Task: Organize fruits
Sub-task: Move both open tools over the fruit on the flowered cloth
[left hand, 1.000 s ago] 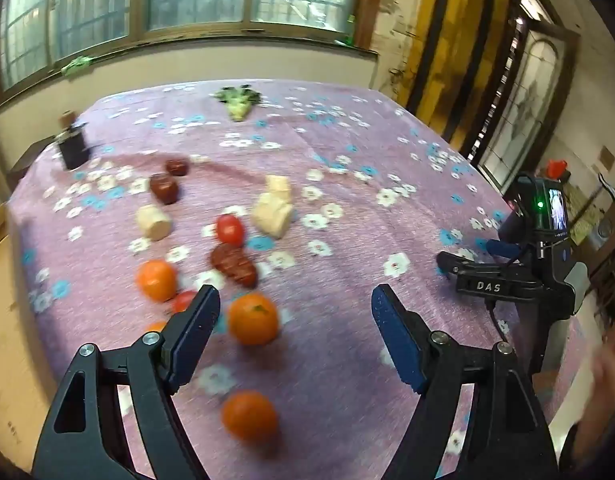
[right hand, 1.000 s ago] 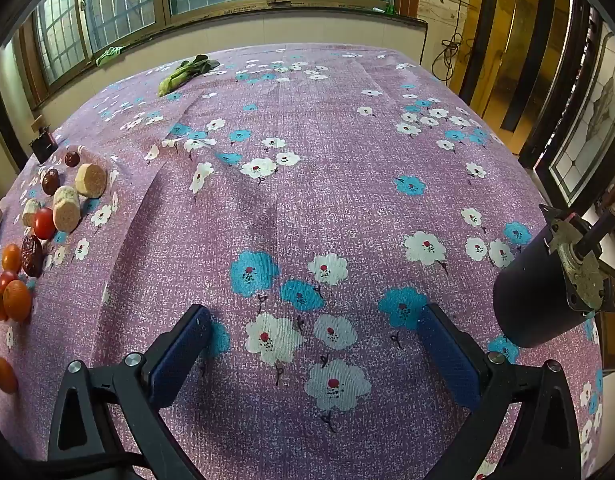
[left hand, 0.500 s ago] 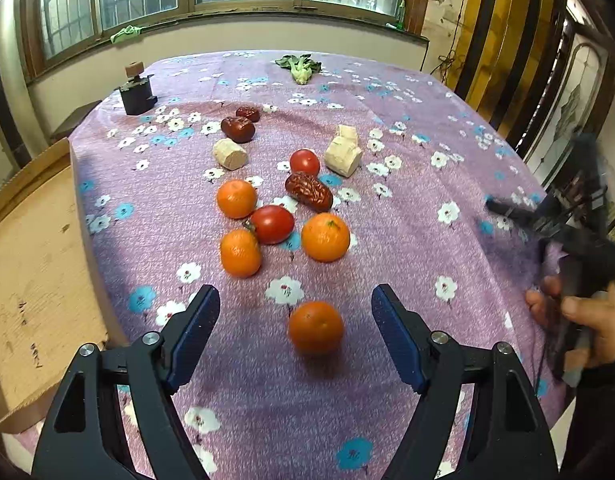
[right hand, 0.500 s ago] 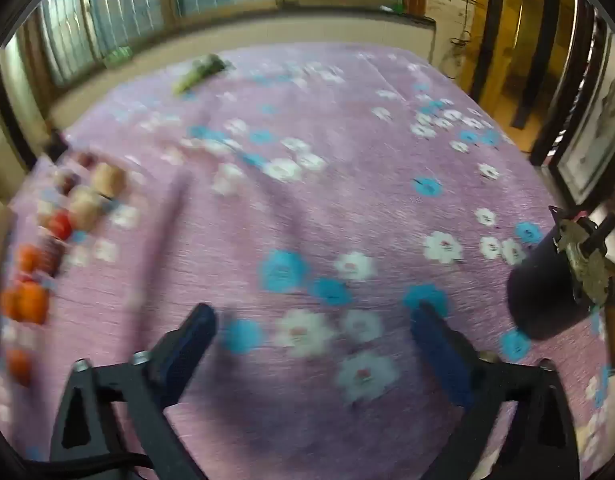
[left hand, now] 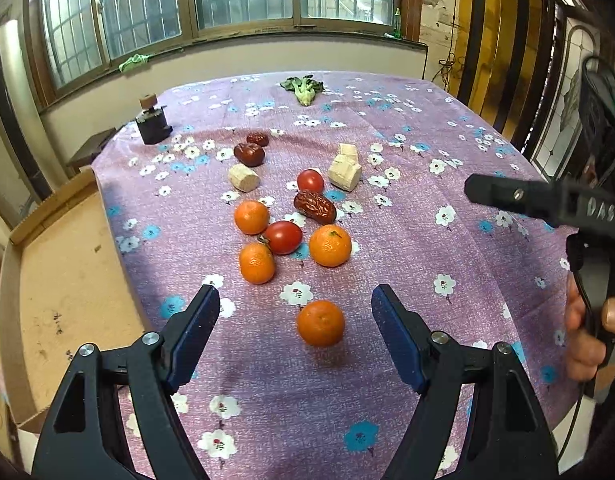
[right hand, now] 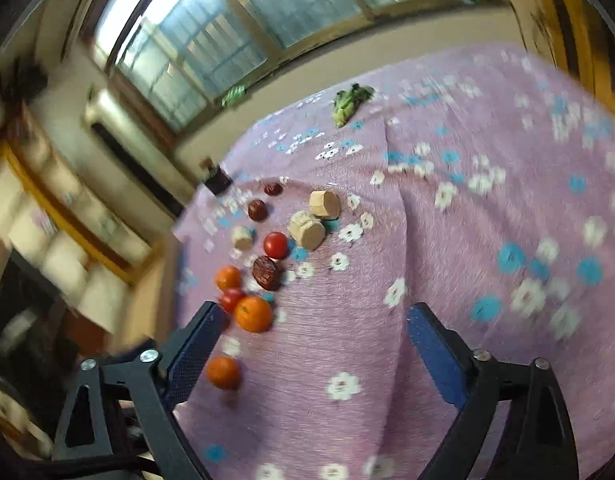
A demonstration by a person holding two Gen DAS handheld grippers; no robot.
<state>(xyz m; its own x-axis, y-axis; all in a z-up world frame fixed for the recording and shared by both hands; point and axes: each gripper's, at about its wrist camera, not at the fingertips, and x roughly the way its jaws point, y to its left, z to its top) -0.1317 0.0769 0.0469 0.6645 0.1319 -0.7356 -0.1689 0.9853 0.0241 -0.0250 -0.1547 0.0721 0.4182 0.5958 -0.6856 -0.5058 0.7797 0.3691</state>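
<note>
Four round, bright tangerines (left hand: pixel 320 322) loose on the floral-clothed desk (left hand: pixel 407 240), nearest just ahead of the left hand-held gripper (left hand: pixel 295 318), spread wide, empty. Red tomatoes (left hand: pixel 283 237), wrinkled dates (left hand: pixel 314 207) clustered beyond. Right hand-held gripper (right hand: pixel 311 332) just reopened wide, gripping nothing.

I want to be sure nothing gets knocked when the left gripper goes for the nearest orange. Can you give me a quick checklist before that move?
1. Left gripper open, nothing between its pads: ok.
2. Nearest orange lies free on the tablecloth, apart from the other fruit: ok.
3. Orange sits roughly between the line of the two fingers: ok.
4. Right gripper open and empty: ok.
5. Right gripper clear of the left one's path: ok, it shows off at the right edge of the left wrist view.
6. Place to sort the fruit into: cannot tell, no container in view.
</note>
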